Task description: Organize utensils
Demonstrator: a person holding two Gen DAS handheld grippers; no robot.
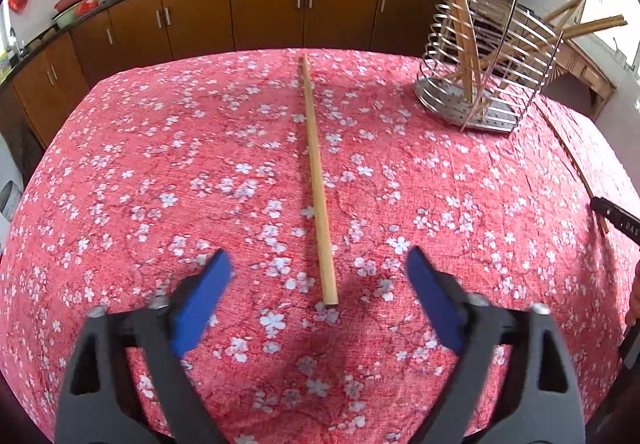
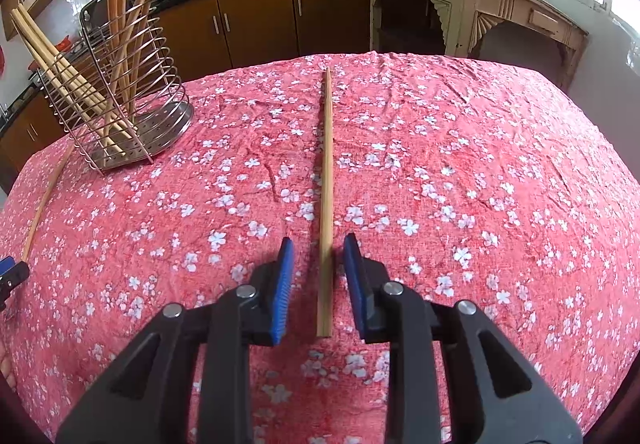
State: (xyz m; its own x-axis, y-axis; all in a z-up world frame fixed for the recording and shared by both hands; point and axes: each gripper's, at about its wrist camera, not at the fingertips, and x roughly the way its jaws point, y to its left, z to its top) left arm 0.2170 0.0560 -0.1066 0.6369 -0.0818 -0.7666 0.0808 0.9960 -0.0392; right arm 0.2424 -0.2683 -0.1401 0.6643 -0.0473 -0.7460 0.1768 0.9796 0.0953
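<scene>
The right tongs [image 2: 318, 256] stand partly open, the blue pads [image 2: 283, 284] flanking the near end of a chopstick [image 2: 326, 180] without touching it, so nothing is gripped yet; they look lined up along its length so that closing would pinch the stick squarely across its width. The left tongs [image 1: 318, 272] are spread much wider and hold nothing, poised over the near end of a second chopstick [image 1: 316, 180], which lies flat on the red flowered cloth [image 1: 160, 164] with its tip pointing to the far edge of the worktop (the wide gap probably leaves room to come down on either side of it). Both sticks lie in the middle of the worktop, running from the near edge toward the far one, well apart from each other as far as the two views let one judge. Between them, toward the far edge, stands the wire utensil holder [image 1: 480, 56] with several chopsticks already leaning in it, some tilted hard against the rim. My reading is that two loose sticks remain to be lifted and dropped in, with the right-hand one closer to being grasped.
</scene>
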